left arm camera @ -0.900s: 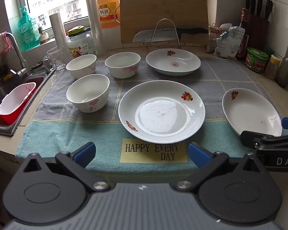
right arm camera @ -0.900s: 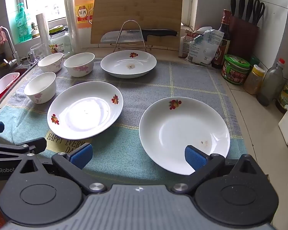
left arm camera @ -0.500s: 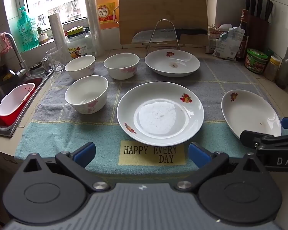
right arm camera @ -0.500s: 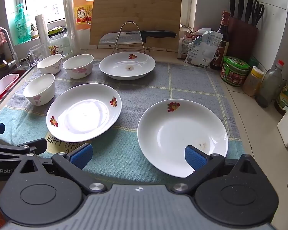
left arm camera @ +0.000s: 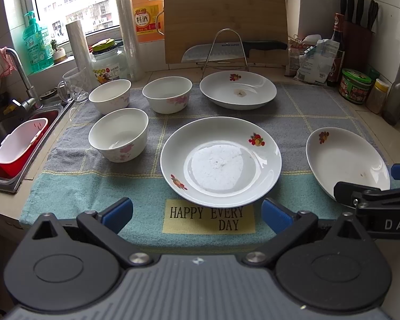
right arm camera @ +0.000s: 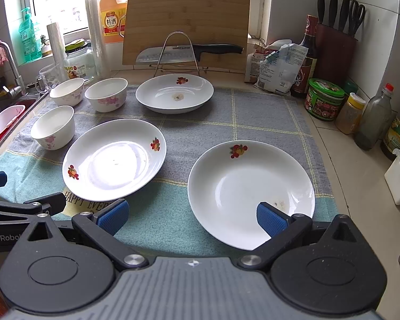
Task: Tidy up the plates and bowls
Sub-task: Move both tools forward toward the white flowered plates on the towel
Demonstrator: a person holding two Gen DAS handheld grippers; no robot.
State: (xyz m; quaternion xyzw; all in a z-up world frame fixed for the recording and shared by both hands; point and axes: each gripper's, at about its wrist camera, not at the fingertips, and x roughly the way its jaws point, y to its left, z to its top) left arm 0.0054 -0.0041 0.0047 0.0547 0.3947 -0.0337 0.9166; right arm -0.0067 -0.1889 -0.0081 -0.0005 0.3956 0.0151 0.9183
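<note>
while both stand wide and empty, left gripper (left arm camera: 197, 214) faces the middle plate (left arm camera: 220, 161); right gripper (right arm camera: 192, 220) faces the right plate (right arm camera: 250, 190).

Left gripper (left arm camera: 197, 214) and right gripper (right arm camera: 192, 213) tilt downward side by side, jaws wide, holding nothing.

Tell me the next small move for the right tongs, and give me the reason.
Probably ease the right tongs forward and down onto the near rim of the right plate. They are open and empty, that plate lies directly ahead of them on the towel, and all three plates, including the middle plate, lie separately, so stacking likely starts here.
</note>
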